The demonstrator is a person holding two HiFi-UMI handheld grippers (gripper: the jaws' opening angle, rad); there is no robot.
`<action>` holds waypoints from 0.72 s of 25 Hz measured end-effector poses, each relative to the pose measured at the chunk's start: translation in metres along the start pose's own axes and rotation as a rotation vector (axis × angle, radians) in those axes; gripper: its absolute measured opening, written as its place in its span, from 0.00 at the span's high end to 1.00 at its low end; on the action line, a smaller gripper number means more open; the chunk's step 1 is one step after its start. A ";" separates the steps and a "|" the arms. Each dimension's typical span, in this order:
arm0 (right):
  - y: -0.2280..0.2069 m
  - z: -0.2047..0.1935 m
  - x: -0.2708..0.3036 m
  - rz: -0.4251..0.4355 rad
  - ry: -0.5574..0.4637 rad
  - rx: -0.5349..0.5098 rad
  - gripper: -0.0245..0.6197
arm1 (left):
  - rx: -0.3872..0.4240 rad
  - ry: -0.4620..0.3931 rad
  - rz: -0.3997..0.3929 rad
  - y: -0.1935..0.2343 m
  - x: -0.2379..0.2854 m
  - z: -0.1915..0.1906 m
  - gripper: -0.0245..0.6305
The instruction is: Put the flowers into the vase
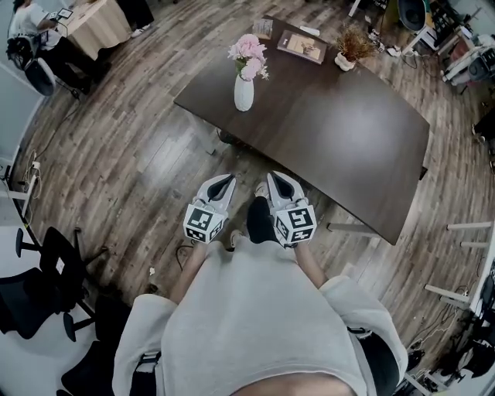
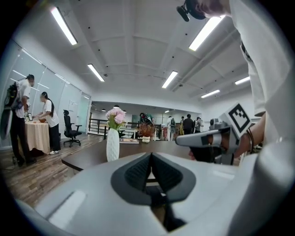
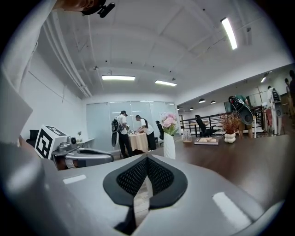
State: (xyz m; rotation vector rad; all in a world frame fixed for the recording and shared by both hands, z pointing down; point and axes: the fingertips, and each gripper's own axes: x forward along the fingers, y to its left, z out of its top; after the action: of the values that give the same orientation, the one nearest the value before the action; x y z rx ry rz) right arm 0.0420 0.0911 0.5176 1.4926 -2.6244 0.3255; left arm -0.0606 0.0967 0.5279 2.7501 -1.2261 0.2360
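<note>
Pink flowers (image 1: 249,56) stand in a white ribbed vase (image 1: 244,93) near the far left end of the dark table (image 1: 348,131). The same vase (image 2: 113,145) with its flowers (image 2: 115,118) shows ahead in the left gripper view, and the vase (image 3: 169,146) and flowers (image 3: 168,123) show in the right gripper view. My left gripper (image 1: 220,186) and right gripper (image 1: 280,184) are held side by side close to my body, short of the table's near edge. Both are shut with nothing between the jaws.
A small pot of dried flowers (image 1: 352,48) and a book (image 1: 303,46) lie at the table's far end. Two people stand at a round table (image 1: 97,23) at the far left. Black office chairs (image 1: 46,282) stand at my left on the wood floor.
</note>
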 end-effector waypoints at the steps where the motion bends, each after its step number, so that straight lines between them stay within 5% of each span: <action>1: 0.001 0.000 -0.005 -0.007 -0.003 -0.003 0.97 | 0.003 -0.002 -0.004 -0.004 -0.003 0.000 0.95; 18: 0.011 -0.001 -0.033 -0.044 -0.014 -0.023 0.97 | 0.020 -0.025 -0.043 -0.022 -0.015 0.007 0.95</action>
State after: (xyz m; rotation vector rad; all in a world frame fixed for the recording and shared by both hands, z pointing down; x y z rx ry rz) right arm 0.0492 0.1247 0.5103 1.5482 -2.5927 0.2807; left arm -0.0530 0.1210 0.5176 2.8012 -1.1755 0.2113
